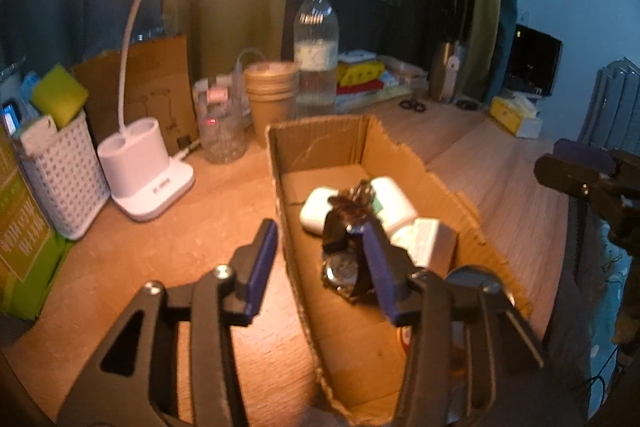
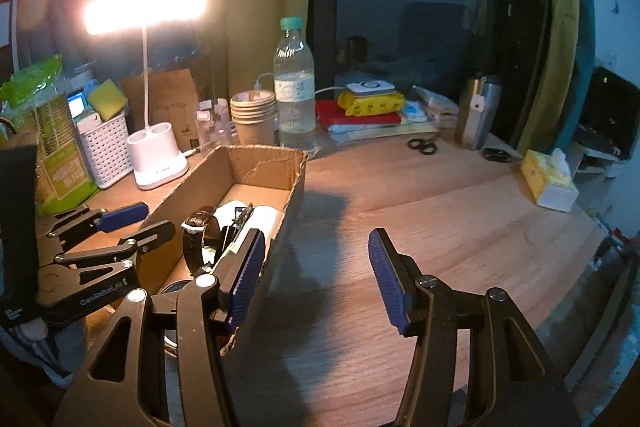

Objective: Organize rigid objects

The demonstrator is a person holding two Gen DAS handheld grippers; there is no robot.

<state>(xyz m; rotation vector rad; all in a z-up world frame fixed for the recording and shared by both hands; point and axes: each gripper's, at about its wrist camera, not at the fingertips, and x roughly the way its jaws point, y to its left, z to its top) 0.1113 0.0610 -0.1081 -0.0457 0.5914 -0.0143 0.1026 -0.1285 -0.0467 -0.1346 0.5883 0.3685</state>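
An open cardboard box (image 1: 320, 139) lies on the wooden desk; it also shows in the right wrist view (image 2: 260, 163). Inside lie a wristwatch (image 1: 344, 267), a white earbud case (image 1: 316, 211), another white case (image 1: 394, 203) and a small white box (image 1: 430, 239). The watch strap (image 2: 196, 231) stands up in the box. My left gripper (image 1: 322, 267) is open, straddling the box's left wall, its right finger (image 1: 380, 267) over the watch. My right gripper (image 2: 316, 279) is open and empty over bare desk right of the box.
A lit white desk lamp (image 1: 148, 187), a white basket (image 1: 64, 171), stacked paper cups (image 1: 272, 95) and a water bottle (image 1: 316, 47) stand behind the box. Scissors (image 2: 422, 145), a metal flask (image 2: 476, 115) and a tissue box (image 2: 548, 179) sit at the right.
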